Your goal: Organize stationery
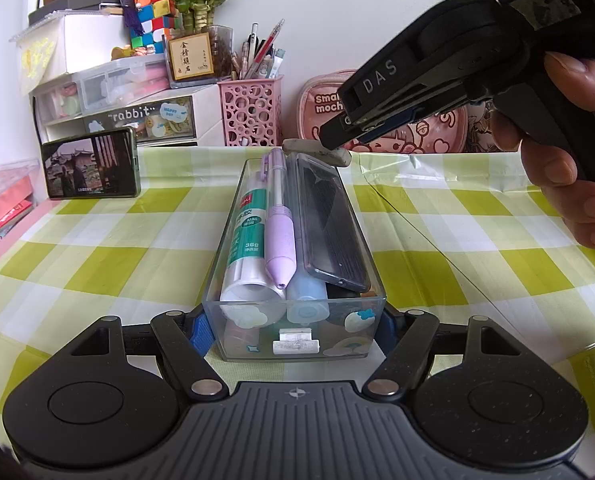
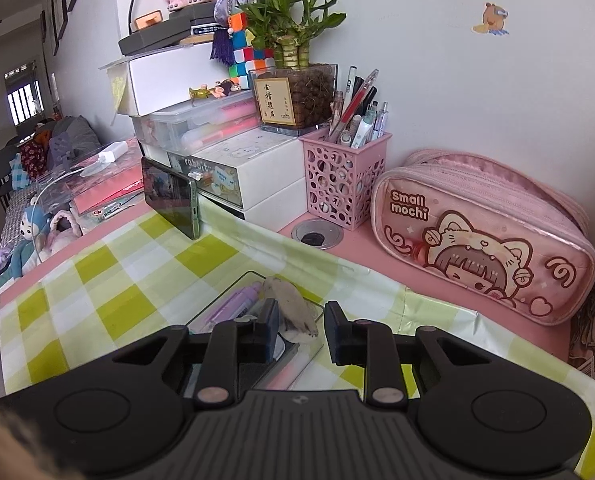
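Note:
A clear plastic pencil box stands on the checked cloth. It holds a glue stick, a purple pen, a blue tube and a dark lead case. My left gripper is shut on the box's near end. A dirty white eraser lies on the box's far rim; it also shows in the right wrist view. My right gripper hovers over that far end, open, with the eraser between its fingers and apart from them. It shows from the side in the left wrist view.
Behind the box stand a pink pen holder, a pink pencil pouch, white drawer units and a propped phone. A cable hole sits in the pink desk. Papers lie at the left edge.

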